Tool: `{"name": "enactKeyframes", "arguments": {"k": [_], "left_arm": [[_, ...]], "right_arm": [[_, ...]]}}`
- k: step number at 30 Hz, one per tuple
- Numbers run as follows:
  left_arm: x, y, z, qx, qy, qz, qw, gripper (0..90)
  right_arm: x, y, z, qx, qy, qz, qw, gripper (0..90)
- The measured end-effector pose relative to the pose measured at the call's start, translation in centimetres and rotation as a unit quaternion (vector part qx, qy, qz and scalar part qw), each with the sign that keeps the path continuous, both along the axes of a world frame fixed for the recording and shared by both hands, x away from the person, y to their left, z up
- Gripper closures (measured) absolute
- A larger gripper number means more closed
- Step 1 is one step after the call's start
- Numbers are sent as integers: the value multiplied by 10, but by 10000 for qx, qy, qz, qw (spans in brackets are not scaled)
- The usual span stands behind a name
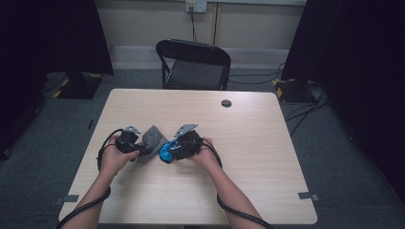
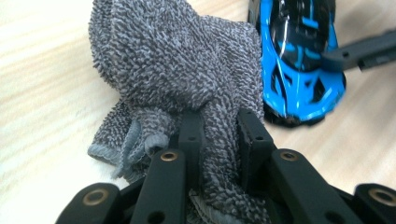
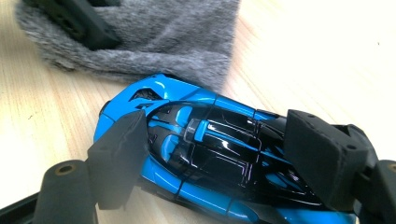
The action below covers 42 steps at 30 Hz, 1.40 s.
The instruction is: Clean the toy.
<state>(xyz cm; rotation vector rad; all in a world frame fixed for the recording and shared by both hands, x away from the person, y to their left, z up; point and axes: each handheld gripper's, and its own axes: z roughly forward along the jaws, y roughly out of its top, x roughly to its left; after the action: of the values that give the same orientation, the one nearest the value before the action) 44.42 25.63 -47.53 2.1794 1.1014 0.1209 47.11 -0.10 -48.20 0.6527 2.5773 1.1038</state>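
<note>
Left gripper (image 2: 219,135) pinching grey cloth (image 2: 177,70), right gripper (image 3: 224,154) clamping blue toy car (image 3: 210,158)

You have a grey terry cloth (image 2: 177,70) bunched up on the table, one fold pinched, beside a glossy blue-and-black toy car (image 3: 219,158) sitting upright on its wheels, its end just touching the cloth

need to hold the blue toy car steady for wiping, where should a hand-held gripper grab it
Across its two long flanks at the cabin, coming from above. The blue toy car sits flat on the table. Its sides look roughly parallel there, while nose and tail taper. The right hand-held gripper straddles it that way, leaving the nose free for the grey cloth in the left hand-held gripper.
</note>
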Motion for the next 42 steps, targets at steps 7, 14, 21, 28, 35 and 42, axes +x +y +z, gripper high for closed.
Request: {"name": "enactKeyframes", "arguments": {"k": [7, 14, 21, 28, 35, 42], "left_arm": [[-19, 20, 0, -142, 100, 28, 9998, 746], [-29, 44, 10, -202, 34, 183, 9996, 746], [-13, 51, 29, -430, -446, 676, 9958, 743], [19, 27, 31, -573, -619, 758, 9935, 740], [50, -5, 27, -448, -587, 588, 9955, 741], [69, -30, 17, -497, -521, 555, 9959, 742]], "right_arm": [[-1, 1, 0, 13, -8, 14, 10000, 220], [-2, 2, 0, 29, -15, -10, 10000, 220], [-3, 1, -1, 42, -21, -18, 10000, 220], [-3, 1, -1, 48, -26, -18, 10000, 220], [-2, 1, -1, 64, -38, 2, 10000, 220], [-2, 0, -2, 84, -56, 7, 9999, 220]]}}
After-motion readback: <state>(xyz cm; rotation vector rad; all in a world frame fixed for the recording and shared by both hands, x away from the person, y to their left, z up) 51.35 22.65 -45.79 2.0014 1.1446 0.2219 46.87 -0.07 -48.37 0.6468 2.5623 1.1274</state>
